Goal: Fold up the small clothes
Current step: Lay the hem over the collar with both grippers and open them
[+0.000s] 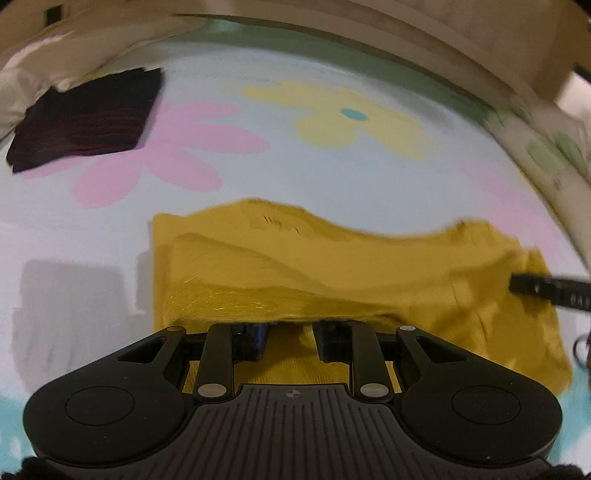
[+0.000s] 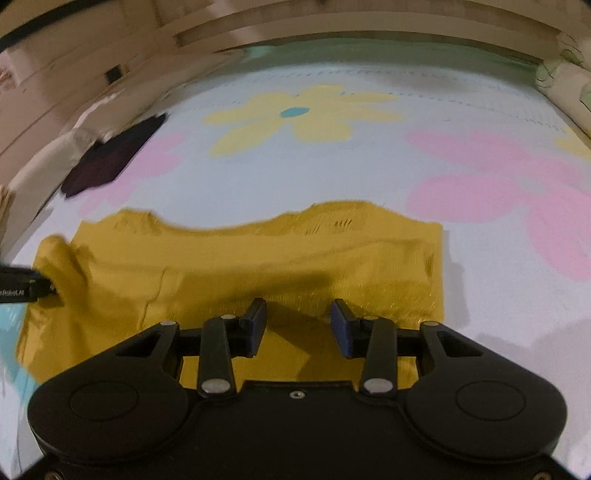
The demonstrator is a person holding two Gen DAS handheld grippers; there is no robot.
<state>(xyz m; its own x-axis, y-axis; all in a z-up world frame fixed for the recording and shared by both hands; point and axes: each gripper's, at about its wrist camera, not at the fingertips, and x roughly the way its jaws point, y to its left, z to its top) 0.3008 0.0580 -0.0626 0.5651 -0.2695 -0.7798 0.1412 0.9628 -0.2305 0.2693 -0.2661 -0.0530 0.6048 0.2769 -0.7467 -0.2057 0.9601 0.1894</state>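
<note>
I am looking down on a pale sheet [image 2: 332,177] printed with big flowers, a yellow flower [image 2: 299,118] towards the far edge and pink ones to either side. Beyond the sheet runs a tan wooden frame [image 2: 332,26]. At the far left lies a dark folded cloth [image 1: 88,118], flat and well apart from my work. On the far right edge a pale printed bundle [image 2: 565,85] sits against the frame; I cannot tell what it is. Nothing lies between my grippers and the garment.

The mustard-yellow garment [image 2: 240,266] is spread across the near part of the sheet, wide from side to side, its far edge wavy and its near edge rumpled and lifted where my tools meet it.

My left gripper [image 1: 289,338] points steeply down at the garment's near left part. Its fingers stand close together, and a raised fold of yellow cloth covers their tips, bunched right over them. From the right wrist view the same tool comes in from the left edge with cloth gathered around its tip, so I read it as pinching the fabric.

My right gripper [image 2: 298,325] is tilted down in the same way over the garment's near right part. Its blue-faced fingers [image 2: 256,328] are clearly parted, with yellow cloth lying flat beneath the gap and nothing pressed between the pads.
</note>
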